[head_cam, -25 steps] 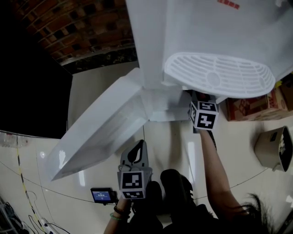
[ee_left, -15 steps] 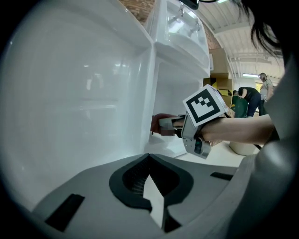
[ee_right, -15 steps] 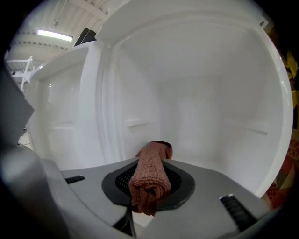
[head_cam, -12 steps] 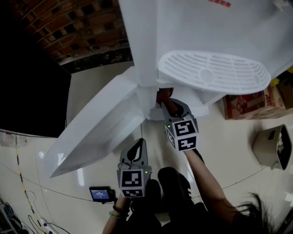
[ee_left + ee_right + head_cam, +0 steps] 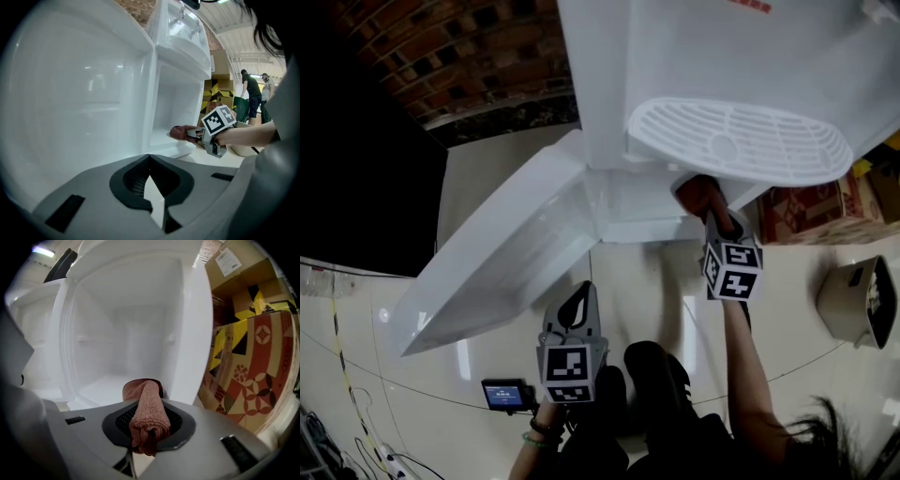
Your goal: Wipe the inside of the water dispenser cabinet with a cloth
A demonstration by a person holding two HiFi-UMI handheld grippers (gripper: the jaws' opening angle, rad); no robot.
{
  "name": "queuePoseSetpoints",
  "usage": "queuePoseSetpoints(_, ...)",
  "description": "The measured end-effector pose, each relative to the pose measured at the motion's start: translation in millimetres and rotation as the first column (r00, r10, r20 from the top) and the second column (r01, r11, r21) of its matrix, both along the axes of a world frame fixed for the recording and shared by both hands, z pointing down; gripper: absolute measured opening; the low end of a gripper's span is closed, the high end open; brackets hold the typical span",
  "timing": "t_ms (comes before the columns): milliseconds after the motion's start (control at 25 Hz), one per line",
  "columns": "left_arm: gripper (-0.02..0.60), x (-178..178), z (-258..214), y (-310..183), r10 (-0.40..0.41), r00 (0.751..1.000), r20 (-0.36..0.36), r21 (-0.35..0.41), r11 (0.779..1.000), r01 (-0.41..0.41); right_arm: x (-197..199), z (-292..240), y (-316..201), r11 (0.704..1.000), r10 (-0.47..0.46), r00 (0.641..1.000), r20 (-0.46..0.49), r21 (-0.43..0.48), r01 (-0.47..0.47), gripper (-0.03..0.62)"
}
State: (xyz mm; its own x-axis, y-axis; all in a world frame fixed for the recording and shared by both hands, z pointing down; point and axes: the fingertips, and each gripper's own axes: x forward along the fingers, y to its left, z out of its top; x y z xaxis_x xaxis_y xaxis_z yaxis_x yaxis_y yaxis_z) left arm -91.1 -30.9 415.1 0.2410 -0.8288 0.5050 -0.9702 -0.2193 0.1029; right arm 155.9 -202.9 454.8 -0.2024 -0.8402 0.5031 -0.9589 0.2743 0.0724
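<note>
The white water dispenser [image 5: 694, 56] stands with its cabinet door [image 5: 502, 267] swung open to the left. My right gripper [image 5: 709, 212] is shut on a reddish-brown cloth [image 5: 696, 190] at the right part of the cabinet's opening [image 5: 642, 202], under the drip tray [image 5: 741, 141]. In the right gripper view the cloth [image 5: 147, 418] lies folded between the jaws, facing the white cabinet inside [image 5: 126, 348]. My left gripper [image 5: 578, 302] hangs shut and empty below the door. The left gripper view shows the cloth [image 5: 179, 132] at the cabinet's lower edge.
Printed cardboard boxes [image 5: 811, 211] stand right of the dispenser, close to the right gripper [image 5: 253, 357]. A beige container [image 5: 858, 300] sits on the floor at right. A small screen device [image 5: 506, 396] and cables lie at lower left. Two people [image 5: 255, 89] stand far off.
My right gripper with the cloth swept left across the cabinet's opening, then back to the right side. The left gripper stayed almost still.
</note>
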Motion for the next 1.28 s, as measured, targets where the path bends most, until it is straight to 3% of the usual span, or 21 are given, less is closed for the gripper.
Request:
queuePoseSetpoints(200,0.002,-3.0,-0.2,1.9,-0.010,1.000,0.008,-0.005,1.000,0.010,3.2,-8.1,-2.2,1.000,0.004,0.999,0.035,0.012,-0.004,0.077)
queuePoseSetpoints(320,0.002,-4.7,-0.7,1.9,-0.013,1.000,0.012,-0.004,1.000,0.013,-36.8,-65.5,-3.7,0.985,-0.108,0.986,0.126,0.148,0.089,0.077)
queuePoseSetpoints(520,0.002,-1.1,0.3,1.8,-0.005,1.000,0.014,-0.008,1.000,0.005,-112.7,-186.2,-6.9,0.867,-0.364,0.913,0.187,0.426,0.258,0.077)
queuePoseSetpoints(680,0.002,-0.7,0.2,2.3,-0.003,1.000,0.014,-0.009,1.000,0.003,-150.3,-223.4,0.1,0.787,-0.477,0.865,0.154,0.513,0.343,0.077)
queuePoseSetpoints(800,0.002,-3.0,0.4,2.6,-0.009,1.000,0.012,-0.010,1.000,0.010,-165.8,-209.9,-0.8,0.787,-0.503,0.852,0.145,0.485,0.382,0.077)
queuePoseSetpoints(1080,0.002,-4.8,1.3,2.8,-0.011,1.000,0.007,-0.012,1.000,0.011,-173.8,-92.2,14.6,0.860,-0.492,0.860,0.137,0.229,0.456,0.078)
queuePoseSetpoints(1280,0.002,-5.2,1.1,3.5,-0.012,1.000,0.005,-0.013,1.000,0.012,-175.5,-21.0,33.7,0.860,-0.510,0.851,0.128,0.058,0.507,0.078)
